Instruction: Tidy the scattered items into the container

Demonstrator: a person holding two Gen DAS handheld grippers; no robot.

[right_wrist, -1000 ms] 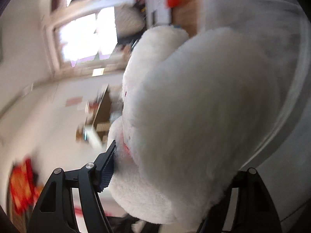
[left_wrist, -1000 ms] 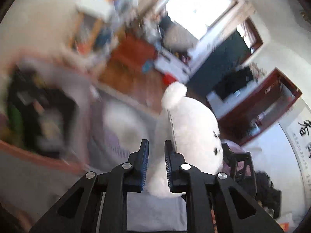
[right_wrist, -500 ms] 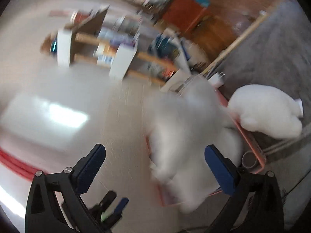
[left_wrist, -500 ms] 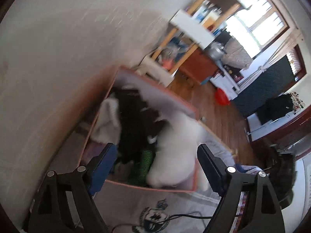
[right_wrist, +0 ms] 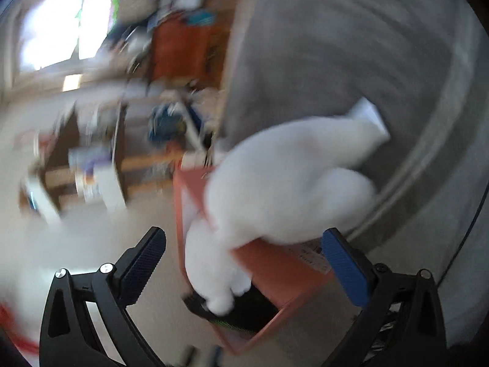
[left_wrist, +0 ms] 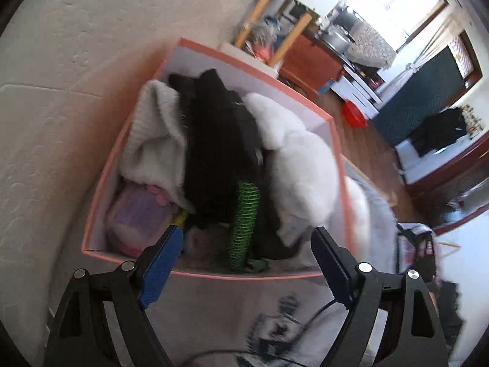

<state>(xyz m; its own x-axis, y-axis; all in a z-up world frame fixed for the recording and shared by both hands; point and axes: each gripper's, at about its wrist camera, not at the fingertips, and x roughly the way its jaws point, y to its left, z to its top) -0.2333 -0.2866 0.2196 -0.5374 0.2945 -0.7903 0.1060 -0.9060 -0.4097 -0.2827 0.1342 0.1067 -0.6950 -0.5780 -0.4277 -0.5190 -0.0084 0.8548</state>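
A pink box stands against the wall, full of things: a cream knit garment, black clothing, a green roller, a purple-pink soft item. A large white plush toy lies over the box's right rim, half inside and half hanging out; it also shows in the blurred right wrist view draped over the box. My left gripper is open and empty just in front of the box. My right gripper is open and empty above the box.
A white textured wall runs behind the box. A grey printed cloth with a black cable lies in front of it. A grey carpet, a wooden shelf unit and a wood floor lie beyond.
The white plush was held in my right gripper a second ago; both grippers have opened and it now lies across the box's rim. Both cameras have swung towards the box.
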